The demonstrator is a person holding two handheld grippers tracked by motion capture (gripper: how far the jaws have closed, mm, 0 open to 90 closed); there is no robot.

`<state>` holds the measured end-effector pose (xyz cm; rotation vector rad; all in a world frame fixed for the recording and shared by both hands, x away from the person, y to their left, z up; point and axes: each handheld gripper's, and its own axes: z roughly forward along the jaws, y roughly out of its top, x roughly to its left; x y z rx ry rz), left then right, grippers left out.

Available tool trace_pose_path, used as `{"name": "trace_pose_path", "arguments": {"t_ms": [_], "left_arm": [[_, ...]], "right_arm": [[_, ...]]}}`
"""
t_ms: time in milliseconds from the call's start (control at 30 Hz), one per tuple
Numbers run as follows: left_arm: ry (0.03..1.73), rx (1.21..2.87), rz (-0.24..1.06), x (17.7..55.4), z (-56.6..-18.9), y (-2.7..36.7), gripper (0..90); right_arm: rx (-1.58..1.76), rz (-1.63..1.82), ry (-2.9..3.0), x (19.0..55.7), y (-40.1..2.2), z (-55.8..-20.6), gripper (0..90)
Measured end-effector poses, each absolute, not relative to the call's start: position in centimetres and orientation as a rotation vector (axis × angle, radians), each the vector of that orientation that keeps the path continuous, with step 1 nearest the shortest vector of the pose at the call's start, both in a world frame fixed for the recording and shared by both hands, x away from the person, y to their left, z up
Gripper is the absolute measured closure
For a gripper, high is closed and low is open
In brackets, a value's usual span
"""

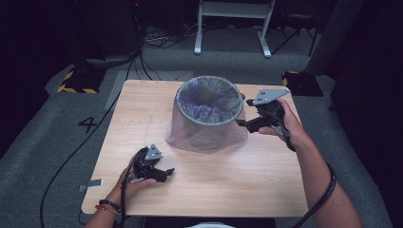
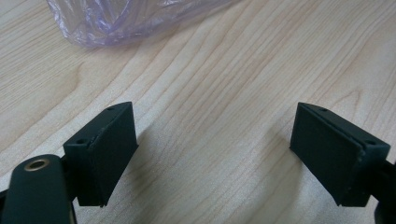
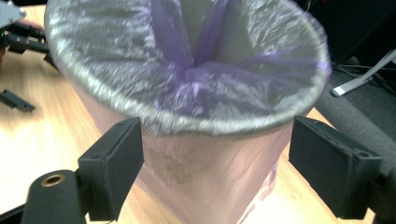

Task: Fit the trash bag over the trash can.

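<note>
Wooden table (image 1: 199, 175), lined bin (image 1: 209, 111) between two wide-open, empty hand-held grippers: left (image 1: 164, 172) low, right (image 1: 241, 110) raised

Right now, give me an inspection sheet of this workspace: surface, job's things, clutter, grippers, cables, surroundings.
Surface: light wooden table, bare around the bin.
Job's things: grey waste bin standing upright on the table, lined with a purple plastic bag that is folded over the rim and drapes down the outside to the tabletop.
Clutter: nothing seen on the table.
Grippers: left gripper open, low over bare wood near the bag's edge; right gripper open, its jaws either side of the bin just below the rim.
Cables: one trails from each gripper; a black cable runs across the floor at left.
Surroundings: grey carpet, yellow-black striped bases, a white frame behind.
</note>
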<state>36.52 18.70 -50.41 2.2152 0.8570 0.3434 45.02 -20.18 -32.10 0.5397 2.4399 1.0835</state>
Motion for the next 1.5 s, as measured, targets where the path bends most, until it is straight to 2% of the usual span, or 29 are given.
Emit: {"name": "trace_pose_path", "arguments": {"t_ms": [733, 1500], "left_arm": [[0.851, 2.218, 0.344, 36.6, -50.4, 18.7, 14.3], [0.85, 2.218, 0.343, 36.6, -50.4, 18.7, 14.2]], "right_arm": [[0.563, 0.915, 2.521, 44.0, -21.1, -37.4, 18.3], [0.589, 0.81, 2.556, 43.1, -23.7, -40.6, 18.1]]}}
